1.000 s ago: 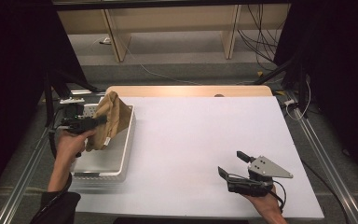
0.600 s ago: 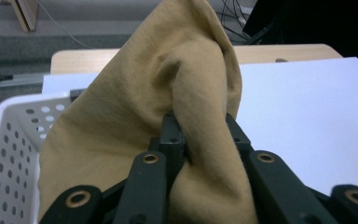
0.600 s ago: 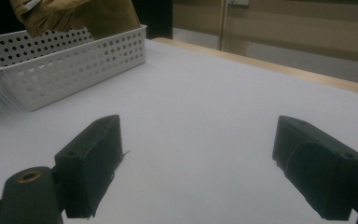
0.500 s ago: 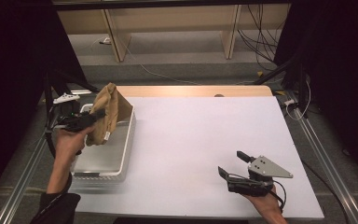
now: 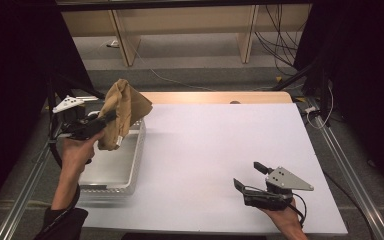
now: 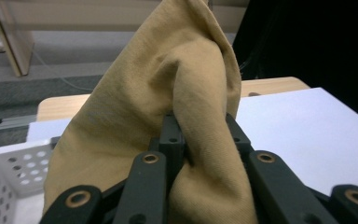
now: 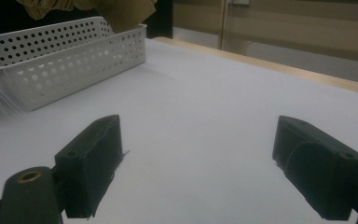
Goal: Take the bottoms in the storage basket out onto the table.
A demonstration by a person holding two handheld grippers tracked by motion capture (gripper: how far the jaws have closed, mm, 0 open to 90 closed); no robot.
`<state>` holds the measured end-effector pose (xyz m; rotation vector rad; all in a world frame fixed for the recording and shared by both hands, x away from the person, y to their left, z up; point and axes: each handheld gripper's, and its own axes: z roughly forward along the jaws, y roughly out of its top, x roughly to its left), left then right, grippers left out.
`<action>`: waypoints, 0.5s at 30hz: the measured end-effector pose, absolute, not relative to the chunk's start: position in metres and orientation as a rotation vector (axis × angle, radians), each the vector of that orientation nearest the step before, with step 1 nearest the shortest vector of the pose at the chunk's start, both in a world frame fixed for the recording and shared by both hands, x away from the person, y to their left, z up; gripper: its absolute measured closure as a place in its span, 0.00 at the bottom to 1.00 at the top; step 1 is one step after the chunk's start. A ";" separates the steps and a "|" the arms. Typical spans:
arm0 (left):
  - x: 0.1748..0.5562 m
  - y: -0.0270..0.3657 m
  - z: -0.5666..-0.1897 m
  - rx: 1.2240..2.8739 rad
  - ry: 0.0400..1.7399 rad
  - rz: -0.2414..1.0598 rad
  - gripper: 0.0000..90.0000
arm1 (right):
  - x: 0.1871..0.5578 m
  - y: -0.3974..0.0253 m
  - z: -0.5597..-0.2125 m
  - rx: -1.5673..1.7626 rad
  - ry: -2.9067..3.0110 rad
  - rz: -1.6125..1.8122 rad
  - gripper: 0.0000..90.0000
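From the high view I see my left gripper (image 5: pixel 111 116) clenched on a tan cloth (image 5: pixel 122 111), which hangs bunched in the air above the far end of the white perforated basket (image 5: pixel 133 167); the basket sits at the left edge of the white table (image 5: pixel 220 150). My right gripper (image 5: pixel 248 176) rests well to the right of the basket, near the table's front edge, jaws spread and empty. In the left gripper view the cloth (image 6: pixel 168 93) drapes over both jaws, pinched between them, with the basket's corner (image 6: pixel 14 163) below. In the right gripper view the jaws stand wide apart over bare table, the basket (image 7: pixel 65 56) far off, the cloth (image 7: pixel 126 11) above its rim.
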<state>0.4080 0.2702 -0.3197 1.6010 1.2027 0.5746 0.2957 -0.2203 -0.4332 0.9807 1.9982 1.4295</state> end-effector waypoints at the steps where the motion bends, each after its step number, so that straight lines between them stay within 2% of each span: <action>1: 0.408 0.270 -0.320 1.601 1.203 0.575 0.83 | 0.296 -0.220 -0.433 0.981 1.998 1.429 0.18; 15: 0.391 0.237 -0.302 1.601 1.058 0.497 0.83 | 0.296 -0.221 -0.433 0.979 1.994 1.429 0.18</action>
